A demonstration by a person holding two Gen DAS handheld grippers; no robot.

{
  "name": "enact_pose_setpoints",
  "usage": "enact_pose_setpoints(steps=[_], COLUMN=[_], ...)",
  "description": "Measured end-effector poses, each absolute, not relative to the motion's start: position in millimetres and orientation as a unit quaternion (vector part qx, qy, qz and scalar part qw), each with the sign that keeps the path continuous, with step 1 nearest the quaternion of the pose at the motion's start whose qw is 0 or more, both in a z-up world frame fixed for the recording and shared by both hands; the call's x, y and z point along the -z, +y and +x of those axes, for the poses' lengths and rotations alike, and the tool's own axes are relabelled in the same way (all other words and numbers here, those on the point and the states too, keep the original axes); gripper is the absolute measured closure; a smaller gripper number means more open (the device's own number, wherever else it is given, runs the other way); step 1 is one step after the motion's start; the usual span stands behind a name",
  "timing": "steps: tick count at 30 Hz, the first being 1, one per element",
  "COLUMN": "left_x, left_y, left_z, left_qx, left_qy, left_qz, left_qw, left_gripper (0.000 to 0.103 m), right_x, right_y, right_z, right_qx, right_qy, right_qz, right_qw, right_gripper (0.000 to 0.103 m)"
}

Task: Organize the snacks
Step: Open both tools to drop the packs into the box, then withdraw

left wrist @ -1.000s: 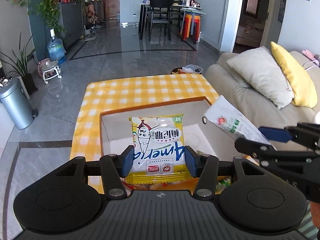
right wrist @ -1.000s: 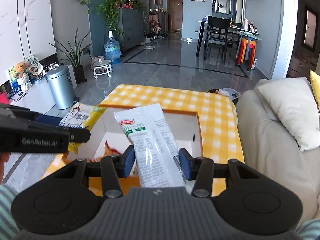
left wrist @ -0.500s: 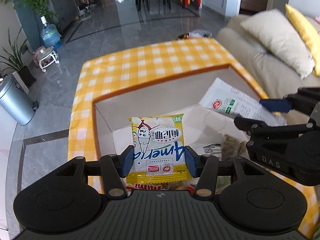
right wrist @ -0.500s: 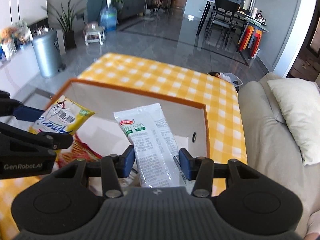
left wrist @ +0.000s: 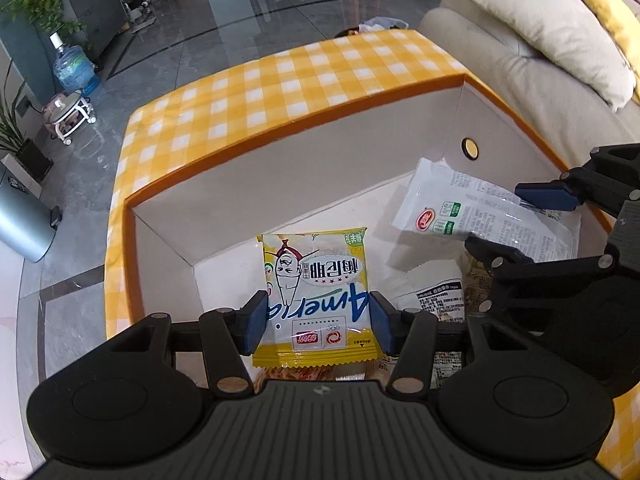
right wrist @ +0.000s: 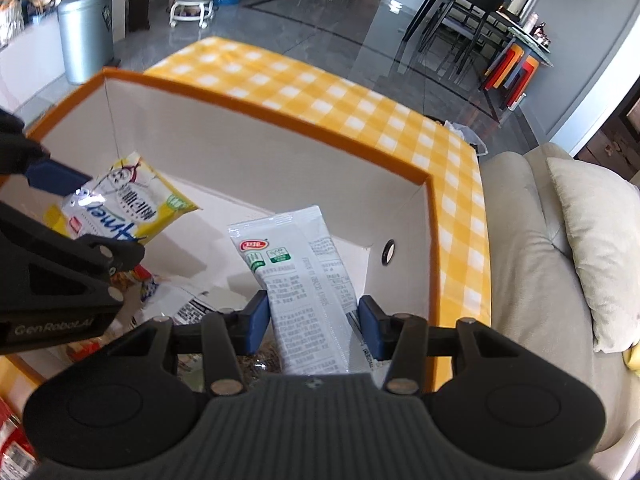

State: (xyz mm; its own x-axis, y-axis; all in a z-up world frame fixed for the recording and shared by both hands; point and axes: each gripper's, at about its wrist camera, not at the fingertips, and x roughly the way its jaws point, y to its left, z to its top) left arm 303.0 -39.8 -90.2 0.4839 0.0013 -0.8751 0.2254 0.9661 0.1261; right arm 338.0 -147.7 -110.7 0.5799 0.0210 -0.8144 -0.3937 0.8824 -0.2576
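Both grippers lower over box (left wrist: 304, 132) since earlier frame — left (left wrist: 318, 322) clamps yellow bag (left wrist: 316, 280), right (right wrist: 312, 328) clamps white packet (right wrist: 304, 276); long axes forward, floor just below.

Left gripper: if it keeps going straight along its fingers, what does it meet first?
Probably the white floor of the box, near its far wall. The left gripper, shut on the yellow snack packet, points down into the box, and that packet would touch before the fingers. Depth is uncertain.
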Motion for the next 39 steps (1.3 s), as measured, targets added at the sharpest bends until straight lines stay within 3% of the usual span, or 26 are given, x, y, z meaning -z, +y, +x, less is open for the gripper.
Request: enact_pose_setpoints(steps=[12,18,25,39], left_x=[102.3,97.7,77.2,14.5], left_y=[-39.1,-40.1,-39.4,-27.3], left_z=[304.8,301.8,287.0,222.2], left_qx=[0.056,0.056,0.061,0.044], left_qy=[0.52,0.516,0.491,0.43], left_qz=[0.116,0.122,0.12,0.104], left_qw=[0.844,0.846,0.86,0.896], left_gripper=[0.042,0.037,0.023,0.023], right_x=[122.0,116.1,95.4,42.5], right_y=[-144.7,-144.6,-151.5,-182.4], right_z=[341.0,339.1,333.8,267.8], right_qx=[-0.126,-0.129,-0.116,-0.105], right_qy=[0.465,0.465,0.444,0.389], right_qz=[-0.22,-0.217,-0.219,-0.123], right_qw=[0.848,0.848,0.861,0.907], right_gripper=[0.055,0.052,0.04,0.033])
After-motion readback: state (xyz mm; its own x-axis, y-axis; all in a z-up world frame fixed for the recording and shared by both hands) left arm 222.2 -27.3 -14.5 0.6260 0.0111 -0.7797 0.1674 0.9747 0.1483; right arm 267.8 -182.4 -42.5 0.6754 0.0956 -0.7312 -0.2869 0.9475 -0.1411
